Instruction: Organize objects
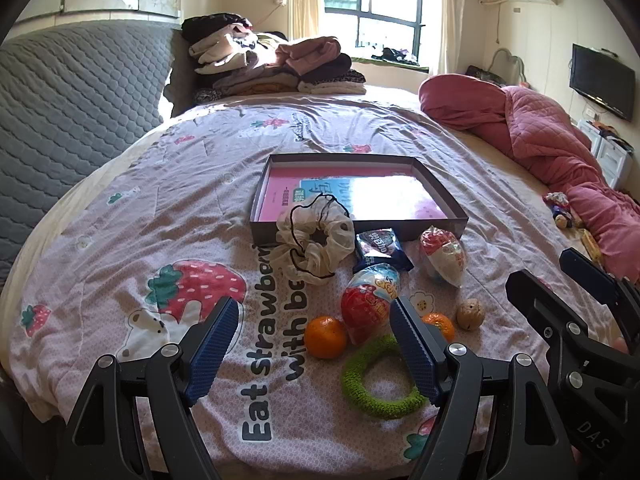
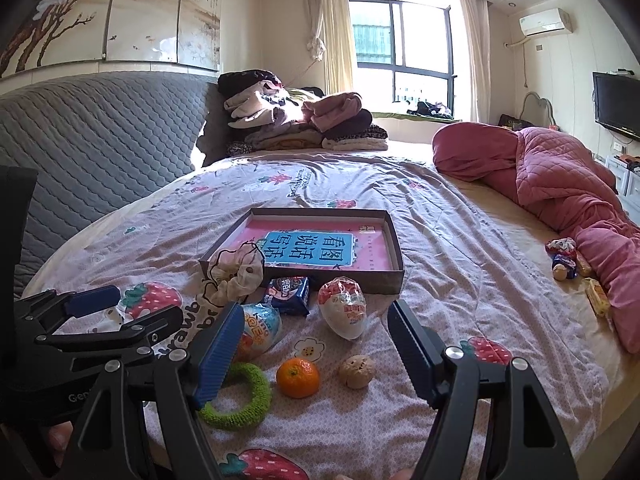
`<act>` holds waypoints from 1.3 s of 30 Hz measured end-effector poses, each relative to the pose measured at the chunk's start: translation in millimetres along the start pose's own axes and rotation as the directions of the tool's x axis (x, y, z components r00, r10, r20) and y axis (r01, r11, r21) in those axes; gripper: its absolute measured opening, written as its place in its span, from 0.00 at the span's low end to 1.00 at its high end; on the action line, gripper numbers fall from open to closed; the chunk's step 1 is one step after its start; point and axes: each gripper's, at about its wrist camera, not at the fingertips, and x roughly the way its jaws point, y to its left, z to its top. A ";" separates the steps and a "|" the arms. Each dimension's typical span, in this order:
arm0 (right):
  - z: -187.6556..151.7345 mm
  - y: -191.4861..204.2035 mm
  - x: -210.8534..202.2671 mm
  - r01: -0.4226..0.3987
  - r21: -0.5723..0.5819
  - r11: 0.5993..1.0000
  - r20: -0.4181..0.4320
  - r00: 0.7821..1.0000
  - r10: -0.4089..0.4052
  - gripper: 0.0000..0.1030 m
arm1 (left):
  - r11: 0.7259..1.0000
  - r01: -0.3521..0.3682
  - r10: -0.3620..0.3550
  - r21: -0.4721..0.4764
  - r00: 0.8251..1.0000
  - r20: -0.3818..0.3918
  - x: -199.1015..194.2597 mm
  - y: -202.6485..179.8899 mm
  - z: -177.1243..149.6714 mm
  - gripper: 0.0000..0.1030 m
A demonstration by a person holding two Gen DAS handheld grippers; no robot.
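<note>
**Loose, round and crowded: where the tidy-up could slip**

Both tools hover over the bed with nothing in them; the left gripper (image 1: 314,346) stands spread wide above the strawberry-print sheet (image 1: 120,216), and the right gripper (image 2: 316,354) is spread just as wide, empty as well. The things to be sorted lie in a tight cluster on the sheet in front of the shallow box (image 2: 394,280): a cream scrunchie (image 1: 314,242) leaning against the box's near wall, a dark snack packet (image 1: 380,246), a white wrapped egg (image 2: 344,308), a red and blue wrapped egg (image 1: 370,304), two mandarins, one clear (image 2: 298,376) and one (image 1: 440,324) partly hidden behind the left tool's finger, a walnut (image 2: 357,366), and a green knitted ring (image 2: 240,398).

The likely trouble, as I judge it: the bedding is soft and wrinkled, so a pad pressing down may sink and nudge a round fruit or the walnut into a roll; the wrapped eggs look slick and crinkly, so a pinch off-centre could squirt them sideways; the green ring lies touching the red and blue egg, so lifting one may drag the other; the two tools sit near each other, and reaching into the same cluster could make them collide; the scrunchie is floppy and could snag on the box wall.
</note>
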 end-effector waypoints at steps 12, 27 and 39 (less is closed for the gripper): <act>-11.9 -7.6 14.3 -0.002 0.006 1.000 -0.052 0.999 0.002 0.71 | 1.000 -0.002 0.003 0.010 0.998 -0.059 19.0 -2.0 -9.1 0.77; -43.0 -23.8 35.7 -0.001 0.009 1.000 -0.154 0.988 0.002 0.71 | 0.998 0.063 -0.058 0.020 0.979 -0.198 50.3 -9.3 -41.0 0.77; -57.1 -42.8 61.4 0.017 0.029 0.999 -0.212 0.977 -0.011 0.71 | 0.995 0.082 -0.096 -0.062 0.959 -0.268 76.2 2.5 -50.3 0.77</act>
